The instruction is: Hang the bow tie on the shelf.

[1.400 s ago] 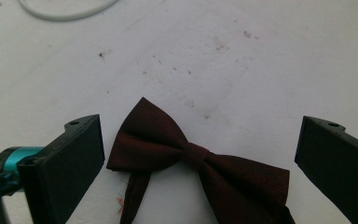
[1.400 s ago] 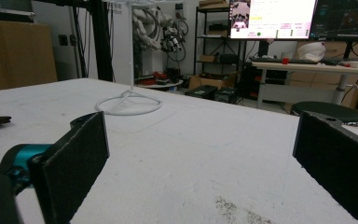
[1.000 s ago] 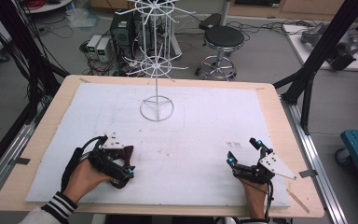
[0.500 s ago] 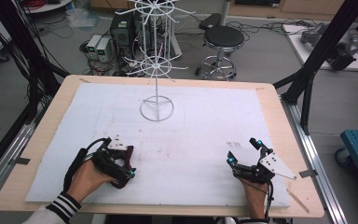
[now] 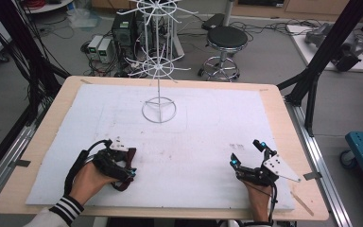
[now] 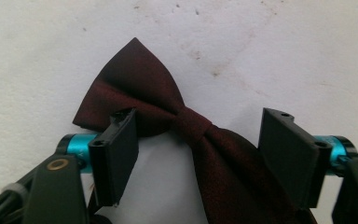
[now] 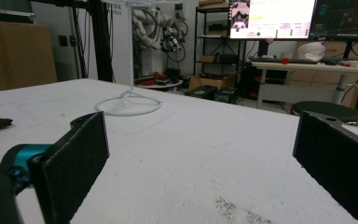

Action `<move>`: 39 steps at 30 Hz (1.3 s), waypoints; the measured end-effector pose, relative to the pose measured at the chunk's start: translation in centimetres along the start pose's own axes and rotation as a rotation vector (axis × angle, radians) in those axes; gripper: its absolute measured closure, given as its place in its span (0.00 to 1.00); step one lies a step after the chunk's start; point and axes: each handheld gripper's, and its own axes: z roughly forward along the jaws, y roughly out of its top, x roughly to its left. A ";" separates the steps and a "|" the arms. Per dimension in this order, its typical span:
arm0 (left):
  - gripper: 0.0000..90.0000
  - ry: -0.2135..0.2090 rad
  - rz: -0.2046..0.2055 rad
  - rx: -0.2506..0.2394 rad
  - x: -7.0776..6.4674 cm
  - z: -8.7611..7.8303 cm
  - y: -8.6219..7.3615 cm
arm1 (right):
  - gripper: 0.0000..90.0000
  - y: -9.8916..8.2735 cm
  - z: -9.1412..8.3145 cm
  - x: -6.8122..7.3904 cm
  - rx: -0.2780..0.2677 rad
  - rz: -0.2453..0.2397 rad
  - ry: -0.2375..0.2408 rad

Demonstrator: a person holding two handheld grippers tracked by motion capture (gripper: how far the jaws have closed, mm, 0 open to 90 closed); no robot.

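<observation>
Pre-grasp, I reckon: left tongs point(image 6: 198, 154) released, jaws straddling the dark red bow tie point(image 6: 168, 116) lying flat on the desk point(image 5: 208, 137) near-left; right tongs point(image 5: 250, 158) released and idle; next, clench on the knot, then probably lift toward the white wire rack point(image 5: 159, 71).

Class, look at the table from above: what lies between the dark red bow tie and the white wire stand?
Nothing: in the high view only bare white mat separates the bow tie from the wire stand.

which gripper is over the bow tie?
The left gripper: its open jaws straddle the dark red bow tie. The right gripper is over bare white mat.
</observation>
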 end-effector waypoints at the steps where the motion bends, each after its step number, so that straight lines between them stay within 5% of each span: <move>1: 0.37 0.006 -0.002 0.000 0.0 0.0 0.0 | 0.03 0.0 0.0 0.0 -0.001 0.000 0.000; 8: 0.52 0.004 -0.051 0.022 0.1 -0.1 0.1 | 0.03 0.0 0.0 0.0 -0.002 0.003 0.000; 19: 0.80 -0.022 -0.058 0.047 0.2 -0.2 0.2 | 0.03 0.0 0.0 0.0 0.000 0.005 0.000; 39: 0.85 0.000 -0.034 -0.067 0.5 -1.7 0.1 | 0.03 0.0 0.0 0.0 -0.003 0.000 0.000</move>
